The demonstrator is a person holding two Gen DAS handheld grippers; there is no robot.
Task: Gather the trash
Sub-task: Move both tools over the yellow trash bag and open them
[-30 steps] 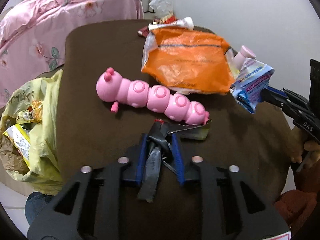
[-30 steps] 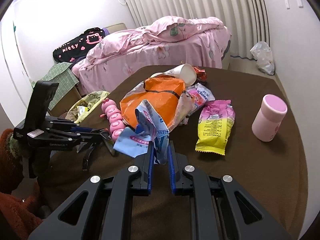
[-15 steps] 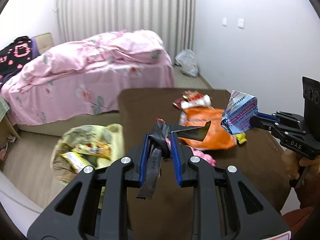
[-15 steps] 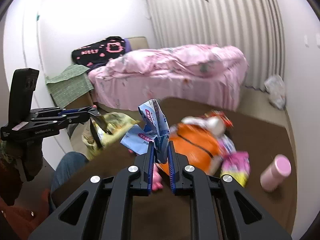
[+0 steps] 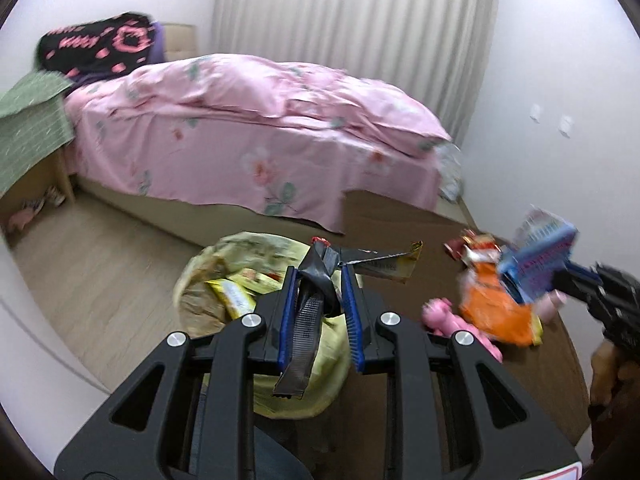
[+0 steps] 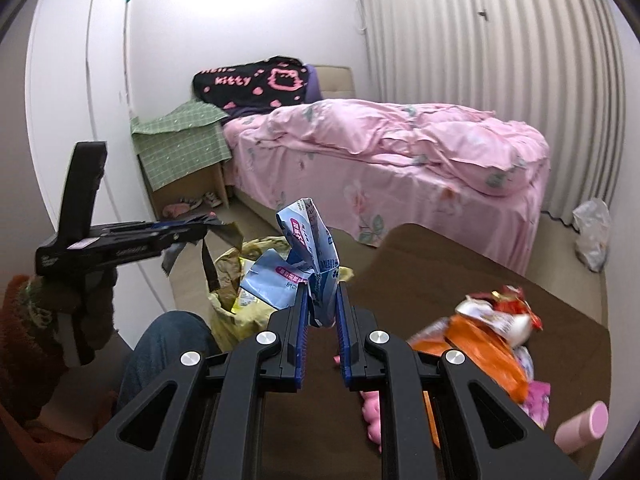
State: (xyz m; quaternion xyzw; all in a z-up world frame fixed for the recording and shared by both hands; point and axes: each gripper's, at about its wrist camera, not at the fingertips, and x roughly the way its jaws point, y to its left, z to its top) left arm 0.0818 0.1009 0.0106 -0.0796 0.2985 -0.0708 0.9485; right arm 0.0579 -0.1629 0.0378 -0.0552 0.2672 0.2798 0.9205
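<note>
My left gripper [image 5: 319,280] is shut on a dark silver wrapper [image 5: 320,268] and holds it in the air over the yellow trash bag [image 5: 224,284], which holds several wrappers. My right gripper [image 6: 320,292] is shut on a crumpled blue and white packet [image 6: 308,248] and holds it above the brown table's left edge, near the trash bag [image 6: 236,304]. The left gripper also shows in the right wrist view [image 6: 200,232], and the right gripper in the left wrist view [image 5: 560,276].
On the brown table [image 6: 460,272] lie an orange bag [image 6: 480,344], a pink caterpillar toy [image 5: 460,324], red and pink wrappers and a pink bottle [image 6: 580,428]. A pink bed [image 5: 248,136] stands behind. My knee [image 6: 164,344] is beside the bag.
Both grippers have lifted off the table and swung left toward the trash bag, each still holding its piece of trash.
</note>
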